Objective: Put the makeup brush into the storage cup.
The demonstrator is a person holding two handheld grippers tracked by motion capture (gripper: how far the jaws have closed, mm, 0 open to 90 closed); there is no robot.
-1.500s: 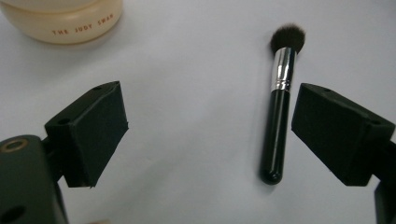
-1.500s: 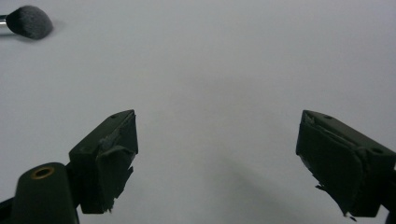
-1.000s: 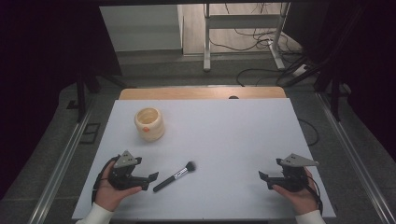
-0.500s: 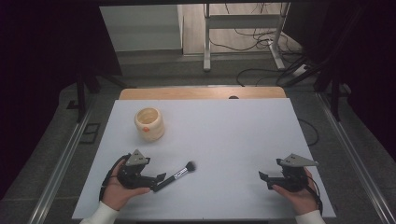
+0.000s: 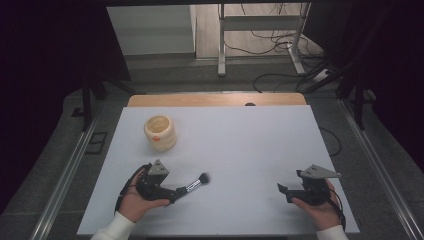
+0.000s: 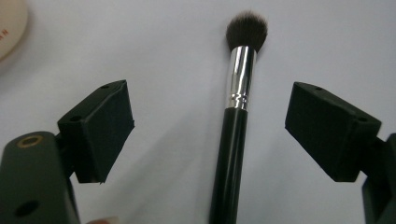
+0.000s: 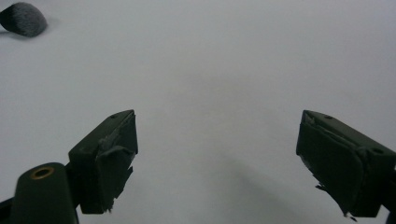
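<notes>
Makeup brush (image 5: 194, 184) is lying flat on the white tabletop (image 5: 250, 145), near the front-left part, pointing diagonally with the dark fluffy head up and to the right in the high view. Handle is black, with a shiny silver ferrule just under the bristles.

Left claw (image 5: 176, 193) is right at the handle end of it. From the left gripper view the brush (image 6: 236, 126) runs straight up between the two black jaws, a bit closer to the right one, and there's clear tabletop showing on both sides of the handle. So the jaws are spread wide around it, not squeezing it, nothing gripped. They've just been closing a little, with the brush sitting between them.

Right claw (image 5: 283, 192) is well apart from all that, over at the front-right of the tabletop, resting in the person's hand. Right gripper view shows its jaws spread wide too with only bare white surface between them, and the brush head (image 7: 23, 19) way off in the top-left corner.

A cream-coloured round jar (image 5: 160, 133) sits behind the left hand (image 5: 136, 197), apart from the brush.
</notes>
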